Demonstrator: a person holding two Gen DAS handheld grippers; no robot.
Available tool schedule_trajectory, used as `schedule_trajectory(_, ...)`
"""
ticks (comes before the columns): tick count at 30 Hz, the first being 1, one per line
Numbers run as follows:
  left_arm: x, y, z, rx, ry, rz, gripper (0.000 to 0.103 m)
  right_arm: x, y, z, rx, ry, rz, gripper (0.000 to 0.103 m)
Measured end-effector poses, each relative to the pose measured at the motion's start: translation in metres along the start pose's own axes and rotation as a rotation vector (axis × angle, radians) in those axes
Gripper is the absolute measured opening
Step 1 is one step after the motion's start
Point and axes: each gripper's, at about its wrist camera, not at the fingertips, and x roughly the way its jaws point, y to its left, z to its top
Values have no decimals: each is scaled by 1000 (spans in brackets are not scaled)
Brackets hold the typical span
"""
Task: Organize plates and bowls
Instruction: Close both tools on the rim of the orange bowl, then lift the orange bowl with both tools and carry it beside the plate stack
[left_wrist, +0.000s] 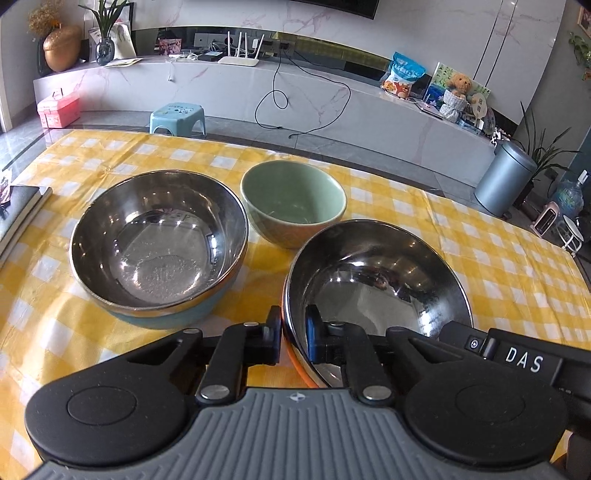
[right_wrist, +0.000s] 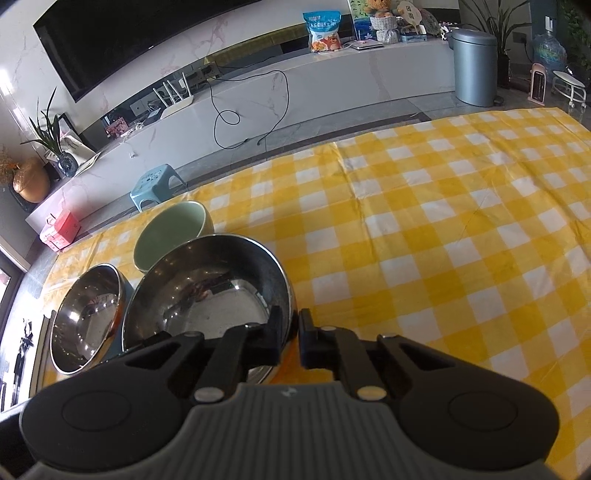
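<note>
Nearest to me, both tools are clamped on the same steel bowl with the orange outer wall (left_wrist: 376, 284). My left tool (left_wrist: 293, 332) pinches its near-left rim, one finger outside against the orange wall and the other inside the steel. My right tool (right_wrist: 290, 339) pinches the rim on the bowl's right side in the same way, one finger in the bowl and one outside it. I judge the two-sided grip is there to keep a wide, slippery bowl level when it is raised; one tool alone would let it swing.

The bowl seems tipped slightly. I cannot tell whether its base rests on the worktop (right_wrist: 443, 240) or is just clear of it.

Just to the left stands the steel bowl with the pale blue outer wall (left_wrist: 159, 240), upright and untouched. In the right wrist view its rim lies very close to the held bowl; whether they touch I cannot tell. It looks of similar width, so I judge it the likely place for nesting.

Farther off, between and behind the two steel bowls, sits the green ceramic bowl (left_wrist: 293, 201), upright, empty and smaller. I judge it belongs on top of any stack.

The far right of the checked cloth lies bare, leaving room to work.
</note>
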Motion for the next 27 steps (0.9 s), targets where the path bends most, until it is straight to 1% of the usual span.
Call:
schedule_trajectory(6,-30,1,-8,-19,-10,-8,14,-27,-6,-8,38,6,22,5)
schedule_trajectory(14,-76,3,-30,-27,-32,0,14,-74,-10,-36,64,-3,53,4)
schedule_trajectory(20,-104,7,-49,-39,-26,-3,14,-106,-11,-58,55,4,61,4)
schedule_trajectory(27,-127,10,-76,-49,1,-9,14,-135,-18,-85,43,15,62,4)
